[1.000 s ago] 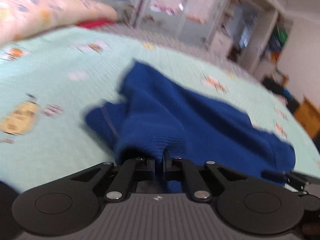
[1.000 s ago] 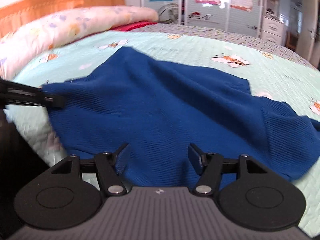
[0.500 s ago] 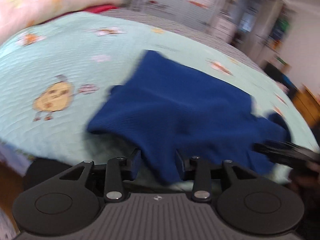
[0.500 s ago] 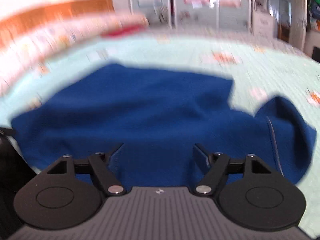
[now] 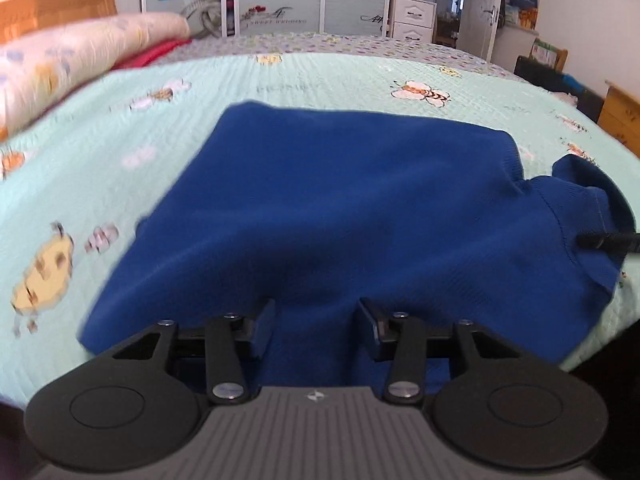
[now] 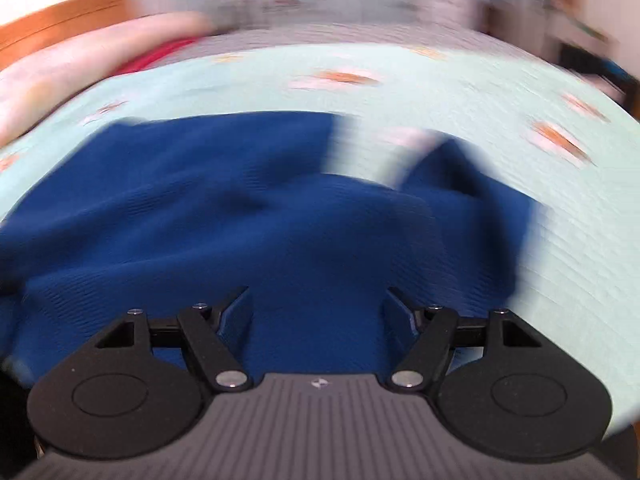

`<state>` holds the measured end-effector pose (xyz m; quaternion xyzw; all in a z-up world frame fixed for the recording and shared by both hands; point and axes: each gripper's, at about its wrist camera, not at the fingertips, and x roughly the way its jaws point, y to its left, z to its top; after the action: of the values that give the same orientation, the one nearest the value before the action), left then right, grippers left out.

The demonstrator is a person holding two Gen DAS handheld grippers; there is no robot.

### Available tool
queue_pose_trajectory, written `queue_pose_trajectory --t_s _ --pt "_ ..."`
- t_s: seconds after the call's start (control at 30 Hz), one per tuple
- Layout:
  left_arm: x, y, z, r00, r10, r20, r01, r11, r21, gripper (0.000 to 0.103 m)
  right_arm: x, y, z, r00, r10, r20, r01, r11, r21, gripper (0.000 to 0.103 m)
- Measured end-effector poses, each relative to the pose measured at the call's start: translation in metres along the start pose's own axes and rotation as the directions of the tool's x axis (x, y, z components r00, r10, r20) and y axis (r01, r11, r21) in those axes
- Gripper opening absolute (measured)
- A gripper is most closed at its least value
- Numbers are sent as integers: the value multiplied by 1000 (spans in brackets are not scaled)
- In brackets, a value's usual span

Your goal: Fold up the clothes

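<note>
Blue knit, the sweater [image 5: 352, 216] lay spread on the bed [image 5: 320, 80], near its front edge, one sleeve bunched at the right. Your left claw [image 5: 316, 316] had just been opening; its jaws stood apart with cloth between them, not pinched. Your right claw [image 6: 316, 308] gaped wider over the fabric, gripping nothing. The risk, as I judged it: closing either claw on this slack knit could catch several layers and drag the flat body askew, or leave that crumpled sleeve trapped inside the fold.
</note>
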<state>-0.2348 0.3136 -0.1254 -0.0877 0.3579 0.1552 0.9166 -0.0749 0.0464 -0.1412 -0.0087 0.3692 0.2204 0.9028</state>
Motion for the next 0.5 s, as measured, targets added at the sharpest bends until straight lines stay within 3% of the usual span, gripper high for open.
queue_pose_trajectory --t_s 0.07,0.13,0.33,0.4,0.5 --pt "-4 -2 -8 1000 -22 -12 22 1000 -4 51 -21 -45 6 993 70 94 -86 979 182 72" --pt "-3 -3 -13 1000 -8 -23 9 1000 15 51 -32 -74 20 987 49 150 -87 961 263 72" --pt "-9 -10 -3 1000 -2 -13 2 1000 12 52 -2 -84 77 993 -79 83 64 984 165 73" --pt "-5 -13 -1 1000 -1 -24 2 1000 31 52 16 -76 88 994 -74 77 63 989 134 73" --pt "-1 -15 -5 999 5 -42 -3 999 49 53 59 -68 95 996 -89 -19 90 994 67 72"
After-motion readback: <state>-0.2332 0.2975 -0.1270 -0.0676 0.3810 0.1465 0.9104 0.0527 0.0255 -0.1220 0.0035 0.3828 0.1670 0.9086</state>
